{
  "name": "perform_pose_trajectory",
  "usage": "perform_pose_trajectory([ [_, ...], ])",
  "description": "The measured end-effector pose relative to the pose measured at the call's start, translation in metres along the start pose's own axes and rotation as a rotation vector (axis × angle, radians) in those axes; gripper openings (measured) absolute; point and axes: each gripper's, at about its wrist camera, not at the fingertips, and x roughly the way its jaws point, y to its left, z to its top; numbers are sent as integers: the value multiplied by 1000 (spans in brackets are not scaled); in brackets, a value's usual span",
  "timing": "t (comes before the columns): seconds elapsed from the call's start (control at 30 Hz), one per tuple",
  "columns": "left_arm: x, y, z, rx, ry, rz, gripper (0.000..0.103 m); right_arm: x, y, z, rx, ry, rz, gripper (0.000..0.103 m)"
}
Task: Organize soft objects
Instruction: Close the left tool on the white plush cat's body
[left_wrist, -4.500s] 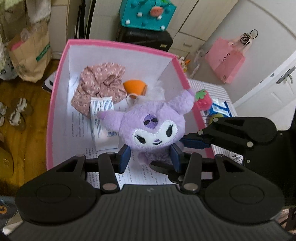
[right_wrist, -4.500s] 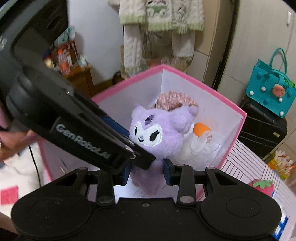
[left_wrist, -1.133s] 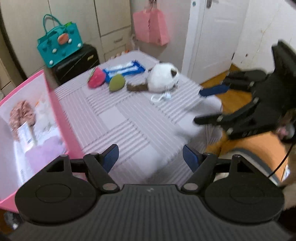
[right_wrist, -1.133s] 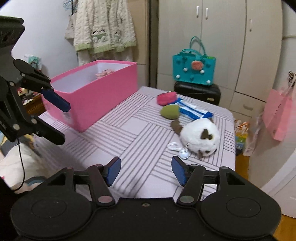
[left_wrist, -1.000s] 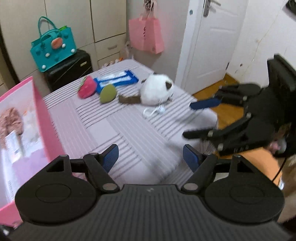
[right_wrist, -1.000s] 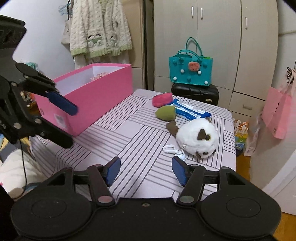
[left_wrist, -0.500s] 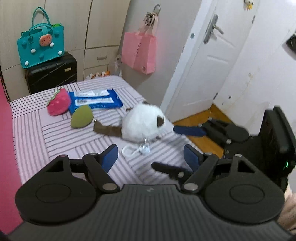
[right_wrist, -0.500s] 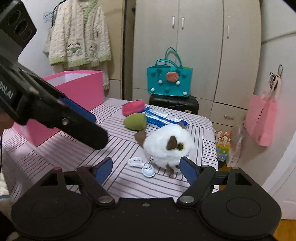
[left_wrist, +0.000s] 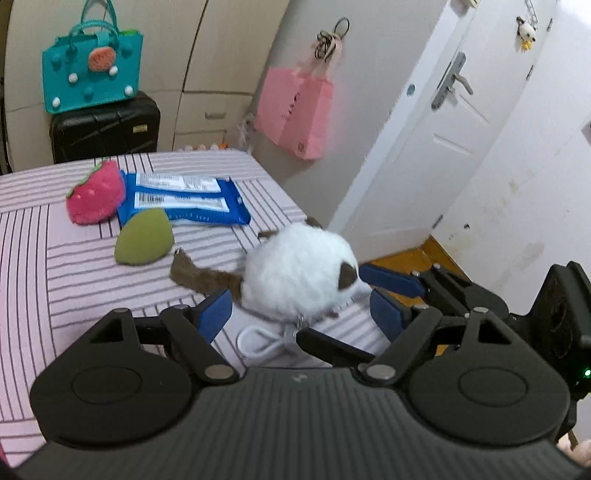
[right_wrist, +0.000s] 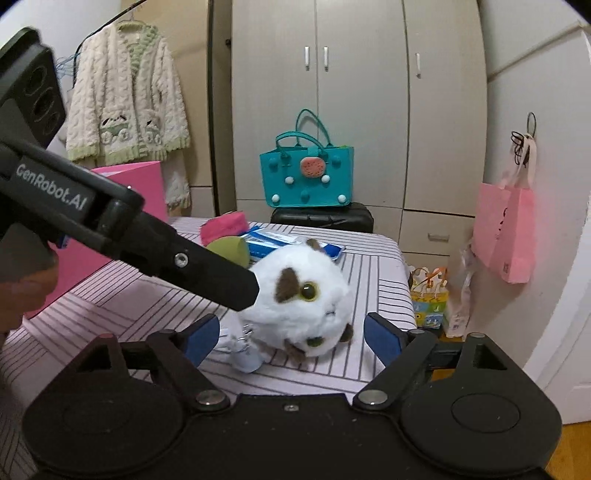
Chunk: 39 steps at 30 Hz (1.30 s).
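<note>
The white plush cat (right_wrist: 299, 299) is lying near the striped bed's (left_wrist: 74, 280) right edge, sitting untouched between the left gripper (left_wrist: 299, 314) and right gripper (right_wrist: 291, 338), whose jaws have just been opening wide. The pink box's (right_wrist: 144, 184) contents are hiding from view.

A teal handbag (right_wrist: 306, 177) sits on a black suitcase (right_wrist: 321, 218). A pink paper bag (right_wrist: 506, 232) hangs near the white door (left_wrist: 443, 122). A knitted cardigan (right_wrist: 129, 107) hangs left.

My tongs are black with blue pads (left_wrist: 213, 314). The plush cat (left_wrist: 299, 273) is white with brown patches, a brown tail and a yellow-green eye. Behind it lie a green plush (left_wrist: 144, 242), a pink strawberry plush (left_wrist: 95, 203) and a blue packet (left_wrist: 184, 201). The tabletop cover (left_wrist: 55, 266) is pale, perhaps lilac, with dark stripes.
</note>
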Motion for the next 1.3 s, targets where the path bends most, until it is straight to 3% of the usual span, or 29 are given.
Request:
perform_pose_trajectory([
  [0.27, 14, -17, 4, 78, -73, 54, 82, 10, 0, -4, 13, -18, -8, 88],
  [0.53, 24, -19, 2, 92, -73, 100, 81, 21, 6, -1, 1, 22, 11, 87],
  [0.73, 32, -12, -2, 48, -37, 38, 76, 20, 5, -2, 20, 14, -14, 71],
  [0.8, 33, -14, -5, 70, -46, 72, 70, 19, 7, -3, 19, 8, -21, 67],
  [1.3, -8, -16, -14, 70, -33, 112, 65, 4, 34, 3, 49, 19, 3, 66],
])
